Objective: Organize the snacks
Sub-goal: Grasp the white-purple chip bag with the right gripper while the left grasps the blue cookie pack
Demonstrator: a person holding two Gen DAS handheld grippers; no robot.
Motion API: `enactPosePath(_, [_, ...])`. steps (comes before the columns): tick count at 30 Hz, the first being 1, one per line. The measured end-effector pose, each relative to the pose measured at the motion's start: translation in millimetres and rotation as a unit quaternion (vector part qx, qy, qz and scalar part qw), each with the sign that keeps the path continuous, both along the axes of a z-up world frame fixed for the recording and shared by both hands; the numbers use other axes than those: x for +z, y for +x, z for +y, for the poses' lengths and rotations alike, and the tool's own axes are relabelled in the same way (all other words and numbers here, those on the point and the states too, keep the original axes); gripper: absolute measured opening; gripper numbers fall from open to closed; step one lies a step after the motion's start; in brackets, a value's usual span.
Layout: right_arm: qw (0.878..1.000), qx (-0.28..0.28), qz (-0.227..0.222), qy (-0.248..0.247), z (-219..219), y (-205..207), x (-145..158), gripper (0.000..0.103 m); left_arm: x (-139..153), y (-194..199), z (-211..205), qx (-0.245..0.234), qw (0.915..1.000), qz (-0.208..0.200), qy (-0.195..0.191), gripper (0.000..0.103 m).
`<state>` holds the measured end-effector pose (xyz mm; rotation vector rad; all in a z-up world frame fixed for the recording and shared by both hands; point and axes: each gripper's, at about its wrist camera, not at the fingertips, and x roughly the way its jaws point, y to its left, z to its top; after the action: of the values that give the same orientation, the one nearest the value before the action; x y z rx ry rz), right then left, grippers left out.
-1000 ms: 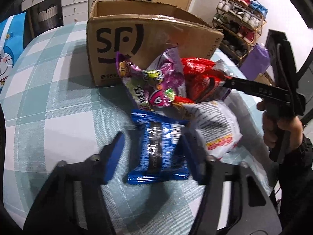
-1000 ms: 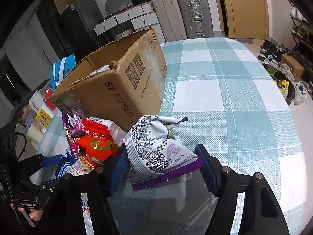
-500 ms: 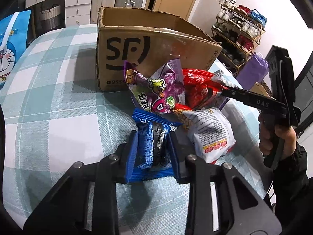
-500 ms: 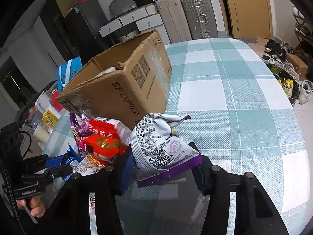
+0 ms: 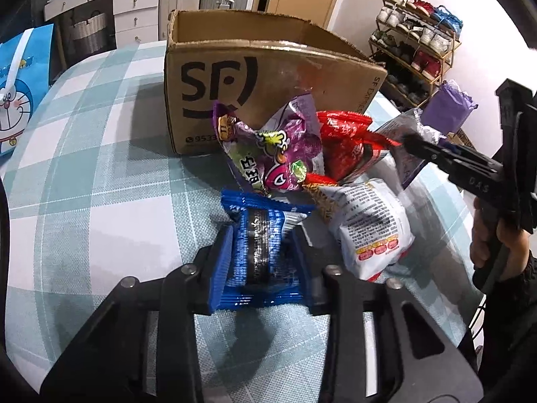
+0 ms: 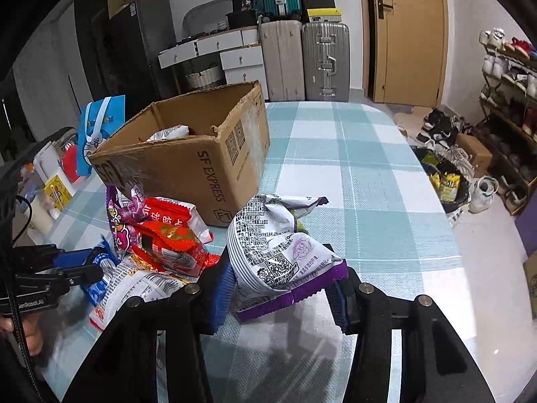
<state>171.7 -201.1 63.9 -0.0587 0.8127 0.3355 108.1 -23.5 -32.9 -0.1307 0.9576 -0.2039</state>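
Tools each grip one snack: the left tool (image 5: pixel 261 255) is closed on the blue packet (image 5: pixel 260 252), the right tool (image 6: pixel 282 288) on the silver-purple bag (image 6: pixel 278 252). Beyond the snack pile stands the open box (image 6: pixel 188 154); the right tool seems nearer to its opening, with free tabletop (image 6: pixel 362 174) beside the box.

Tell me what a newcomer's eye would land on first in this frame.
Probably the bright heap of snack packets on the checked tablecloth, piled against the open SF Express cardboard box. Each gripper is clamped on one: the left gripper on a blue cookie packet at the near edge of the heap, the right gripper on a white-and-purple bag beside the box's corner.
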Motion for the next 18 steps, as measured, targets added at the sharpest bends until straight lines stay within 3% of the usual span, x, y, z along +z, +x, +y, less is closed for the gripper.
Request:
enactPosePath(5, [1.0, -0.007, -0.006, 0.003, -7, -7, 5, 0.049, -5, 0, -9, 0.0, 0.9997, 0.013, 0.023, 0.059])
enactPosePath(13, [1.0, -0.013, -0.005, 0.014, -17, -14, 9, 0.049, -10, 1, -19, -0.002, 0.9984, 0.009, 0.055, 0.058])
enactPosePath(16, [1.0, -0.011, -0.008, 0.015, -16, -16, 11, 0.049, -8, -1, -30, -0.012, 0.9974, 0.006, 0.07, 0.047])
enactPosePath(18, [1.0, -0.011, -0.009, 0.016, -16, -17, 12, 0.049, -7, -2, -37, -0.014, 0.996, 0.0, 0.089, 0.046])
